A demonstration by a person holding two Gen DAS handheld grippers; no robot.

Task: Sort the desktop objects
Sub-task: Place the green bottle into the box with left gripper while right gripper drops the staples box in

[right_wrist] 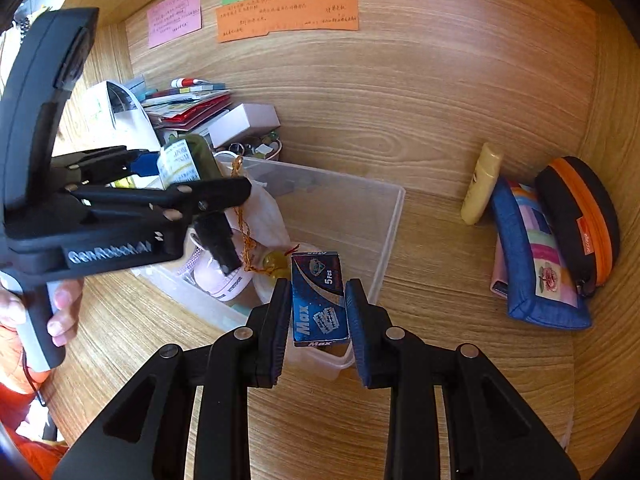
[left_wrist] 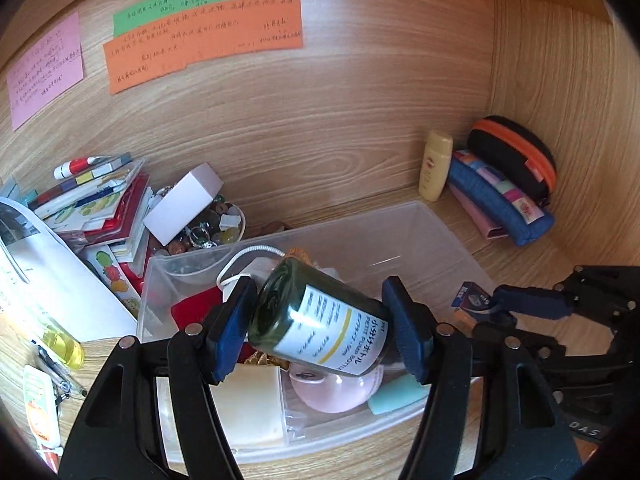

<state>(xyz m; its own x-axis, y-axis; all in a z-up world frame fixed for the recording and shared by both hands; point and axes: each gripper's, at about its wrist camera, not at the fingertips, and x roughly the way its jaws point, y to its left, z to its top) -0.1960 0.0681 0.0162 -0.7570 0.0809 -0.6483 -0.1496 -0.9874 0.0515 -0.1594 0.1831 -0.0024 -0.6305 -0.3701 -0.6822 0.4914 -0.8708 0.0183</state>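
Closest to my left lens, the left gripper (left_wrist: 318,326) has its blue pads clamped on a dark green bottle (left_wrist: 316,316), one pad on the base end, the other on the cap end. The bottle lies tilted, white label up, held endwise, I'd judge, because the round body would roll out of a side grip. It hangs over the clear plastic bin (left_wrist: 432,220), above a pink cup (left_wrist: 336,394) and a cream block (left_wrist: 250,408) already inside.

In the right view, the right gripper (right_wrist: 318,312) is pinched tight on a small blue razor-blade box (right_wrist: 318,300), pads flat on its two long sides. That suits a slim carton: flat faces, no slipping. It sits over the bin's near right corner.

So both pieces are airborne above the same container, which I take to be the sorting target; each looks ready for a drop, though I'd want the bottle clear of the cup first.

Moving outward: left of the bin, a heap of booklets (left_wrist: 100,200) and a white box (left_wrist: 182,204) resting across a bowl of beads (left_wrist: 224,228). Far right, against the wooden wall, a yellow lotion bottle (right_wrist: 480,188) stands beside a blue pouch (right_wrist: 532,264) and a black case with orange zip (right_wrist: 580,216), seemingly grouped already. Coloured notes (right_wrist: 286,12) are stuck on the far panel.
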